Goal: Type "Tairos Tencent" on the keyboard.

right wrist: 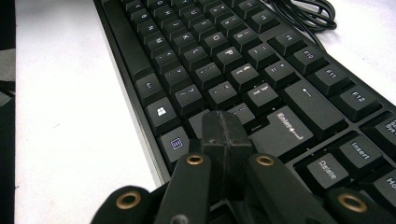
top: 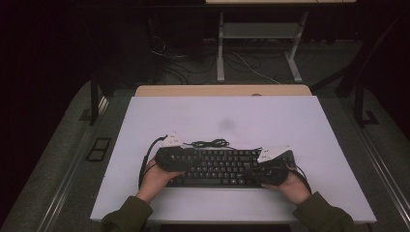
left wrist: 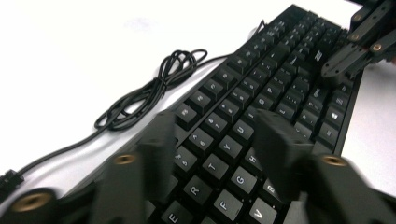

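1. Working at the black keyboard (top: pixel 220 166), you had it lying flat on the white table (top: pixel 222 116), near the front edge and about midway across, its coiled cable (top: pixel 211 143) just behind it.
2. Your left gripper (left wrist: pixel 217 140) hovered over the left-hand letter keys, jaws partly apart with nothing between them; no pad pressed a key that I could see.
3. Your right gripper (right wrist: pixel 226 135) had its jaws pressed together, holding nothing, tip low by the key (right wrist: pixel 243 112) left of Enter; contact could not be confirmed.
4. Judgement: the step looked like key pressing. Done well, you would have come straight down on one keycap with a closed tip, since the half-open left jaws spanned several keys and risked striking neighbours.
5. Edges: the keyboard's front rail ran close to the table's near edge, so a downward push was safer than a sliding one.
6. Open room: bare table lay behind and to both sides; the cable was the one snag for the left gripper.
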Available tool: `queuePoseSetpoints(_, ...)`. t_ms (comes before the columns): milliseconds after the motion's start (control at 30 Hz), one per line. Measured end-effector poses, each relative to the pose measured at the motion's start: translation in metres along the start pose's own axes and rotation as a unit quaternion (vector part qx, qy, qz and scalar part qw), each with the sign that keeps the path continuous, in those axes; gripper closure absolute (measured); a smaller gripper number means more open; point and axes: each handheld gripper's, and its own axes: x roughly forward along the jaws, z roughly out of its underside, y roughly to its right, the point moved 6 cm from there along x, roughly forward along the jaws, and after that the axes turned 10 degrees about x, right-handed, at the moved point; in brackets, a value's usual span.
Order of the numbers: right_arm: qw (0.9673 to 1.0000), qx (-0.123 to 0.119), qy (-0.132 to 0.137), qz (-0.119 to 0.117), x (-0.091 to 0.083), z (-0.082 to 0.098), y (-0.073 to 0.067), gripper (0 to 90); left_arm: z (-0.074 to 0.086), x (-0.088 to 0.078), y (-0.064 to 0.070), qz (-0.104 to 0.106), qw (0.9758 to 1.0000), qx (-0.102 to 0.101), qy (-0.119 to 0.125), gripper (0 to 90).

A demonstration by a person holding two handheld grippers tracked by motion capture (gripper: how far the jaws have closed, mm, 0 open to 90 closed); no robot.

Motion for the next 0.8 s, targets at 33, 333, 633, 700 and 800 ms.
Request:
queuePoseSetpoints(33,1.0000,0.000,0.000,0.000,0.000,0.000,0.000,89.2,0.000,0.001,0.001,0.002,1.0000,-0.001,-0.002,59.6)
queuePoseSetpoints(333,1.0000,0.000,0.000,0.002,0.000,0.000,0.000,89.2,0.003,0.006,0.002,0.006,0.9996,0.014,-0.022,86.5)
queuePoseSetpoints(633,1.0000,-0.001,0.000,0.002,0.000,0.000,0.000,89.2,0.006,0.011,0.003,0.009,0.9990,0.017,-0.041,89.1)
queuePoseSetpoints(700,1.0000,-0.001,0.000,0.003,0.000,0.000,0.000,89.2,0.007,0.012,0.003,0.009,0.9988,0.019,-0.044,89.0)
queuePoseSetpoints(800,1.0000,-0.001,0.000,0.003,0.000,0.000,0.000,89.2,0.008,0.014,0.003,0.008,0.9987,0.017,-0.048,89.0)
